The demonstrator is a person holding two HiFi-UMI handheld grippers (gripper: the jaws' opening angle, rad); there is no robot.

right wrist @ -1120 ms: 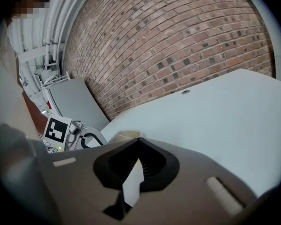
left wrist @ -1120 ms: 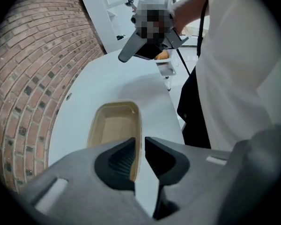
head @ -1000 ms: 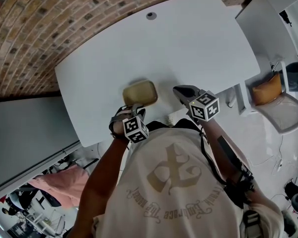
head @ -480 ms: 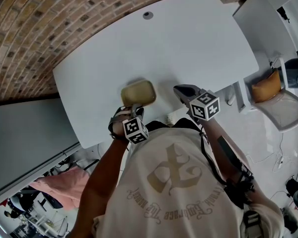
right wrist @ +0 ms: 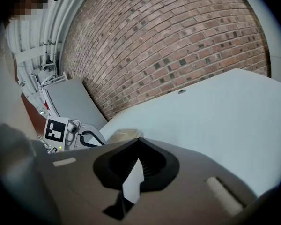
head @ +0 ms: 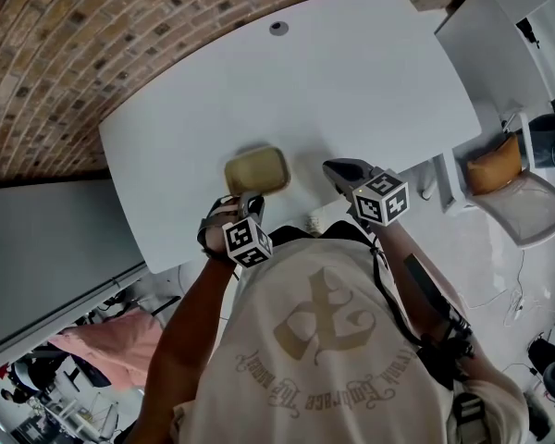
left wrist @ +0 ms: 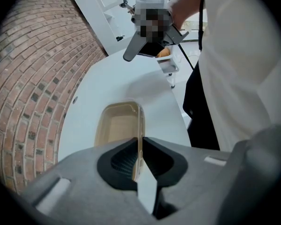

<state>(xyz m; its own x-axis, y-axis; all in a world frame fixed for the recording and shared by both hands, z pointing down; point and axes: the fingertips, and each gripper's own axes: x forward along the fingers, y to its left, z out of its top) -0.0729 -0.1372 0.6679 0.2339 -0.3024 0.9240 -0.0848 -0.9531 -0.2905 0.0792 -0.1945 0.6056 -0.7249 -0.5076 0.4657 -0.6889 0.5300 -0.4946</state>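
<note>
I'm seeing the beige tray as smooth plastic with a soft sheen. The desk is reading as a smooth, matt white top. The left gripper is showing matt grey plastic, its jaws lined with black ribbed pads, and the right gripper is looking the same. The brick wall is coming across rough, the shirt as soft cloth.

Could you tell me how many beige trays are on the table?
1. The beige tray lies near the front edge of the white table, rim clamped by the left gripper; none seems hidden.
</note>
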